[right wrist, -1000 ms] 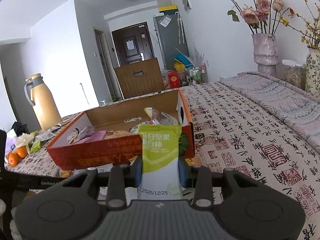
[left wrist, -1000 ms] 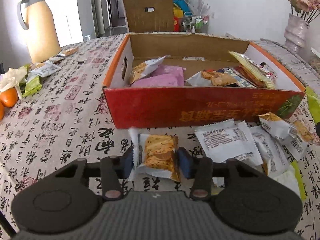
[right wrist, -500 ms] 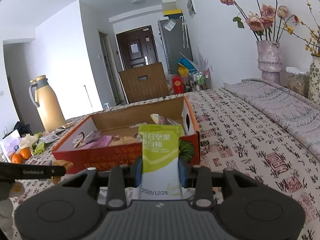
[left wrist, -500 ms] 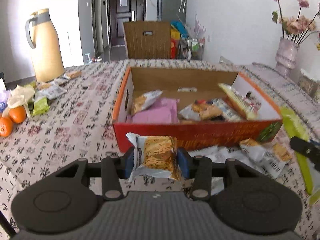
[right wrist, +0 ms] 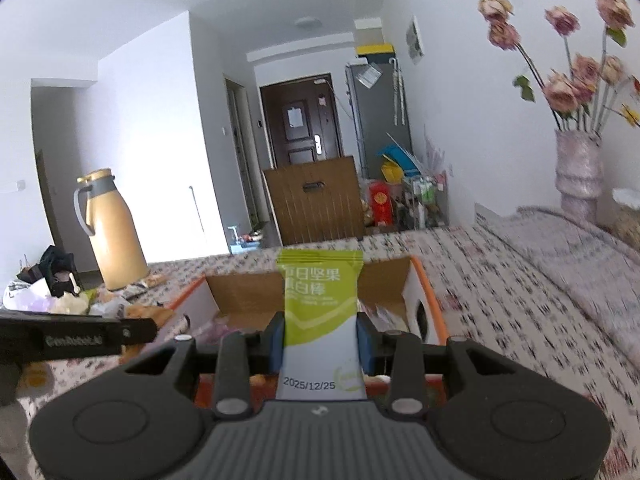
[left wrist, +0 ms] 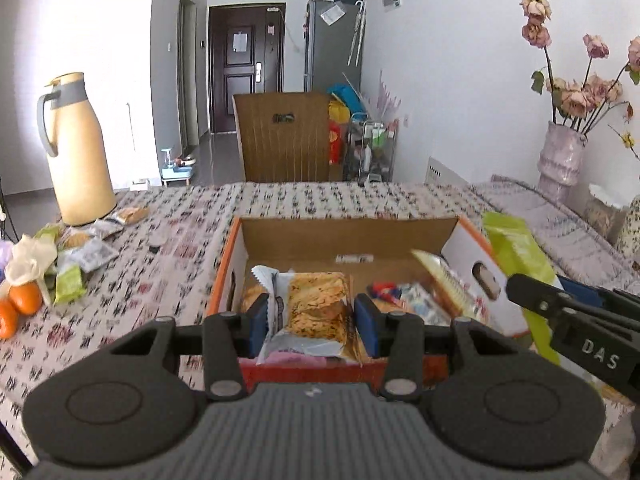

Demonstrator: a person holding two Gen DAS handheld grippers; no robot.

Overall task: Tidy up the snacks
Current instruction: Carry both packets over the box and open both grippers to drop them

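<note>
Two packets: each is held by one gripper above the red box [left wrist: 320, 372].
Left gripper [left wrist: 311, 322]: closed on the biscuit packet [left wrist: 310, 312], pinched at mid-body.
Right gripper [right wrist: 320, 342]: closed on the green nut bar [right wrist: 320, 320], held upright at its lower half.
Handling: both are judged light, with thin slippery film; the biscuit is probably brittle, so gentle pressure on the flat sides is advised.
</note>
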